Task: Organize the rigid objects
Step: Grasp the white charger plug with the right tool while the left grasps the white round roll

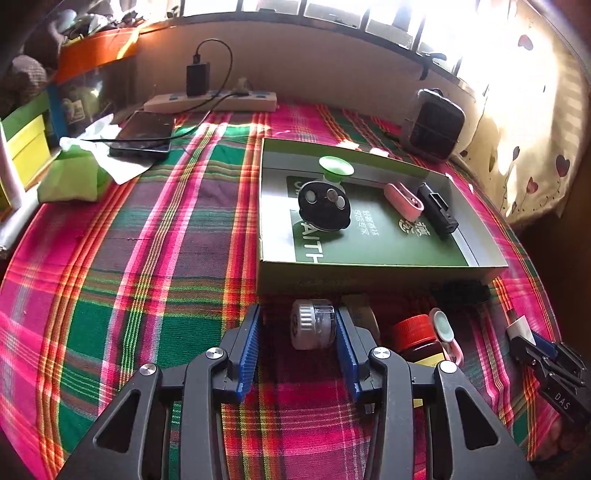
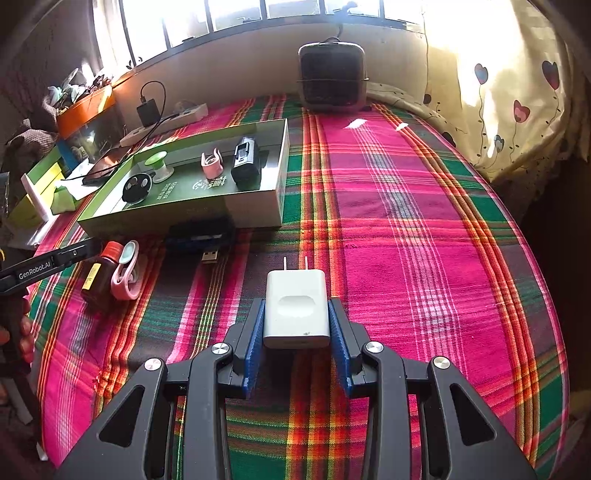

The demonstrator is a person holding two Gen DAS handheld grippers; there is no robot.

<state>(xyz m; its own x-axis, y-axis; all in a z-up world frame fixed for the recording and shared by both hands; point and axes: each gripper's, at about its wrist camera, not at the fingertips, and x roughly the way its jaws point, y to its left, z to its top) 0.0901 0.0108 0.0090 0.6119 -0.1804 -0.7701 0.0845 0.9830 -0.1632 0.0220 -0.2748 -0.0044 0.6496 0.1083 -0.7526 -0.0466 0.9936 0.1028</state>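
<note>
Blue pads of the right tool [image 2: 296, 325] clamp a white charger [image 2: 296, 308], prongs pointing away, above the plaid cloth [image 2: 406, 221]. On the left, the left tool [image 1: 299, 328] has a small clear jar [image 1: 312, 324] between its pads, touching the right pad only, gap at the left. Beyond lies the green box [image 1: 369, 273], holding a black device [image 1: 437, 208] and pink clip [image 1: 402, 199].

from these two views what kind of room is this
Most likely a bedroom at home: a plaid cloth covers what looks like a bed below a barred window, with a heart-print curtain beside it and a power strip charging a phone.
</note>
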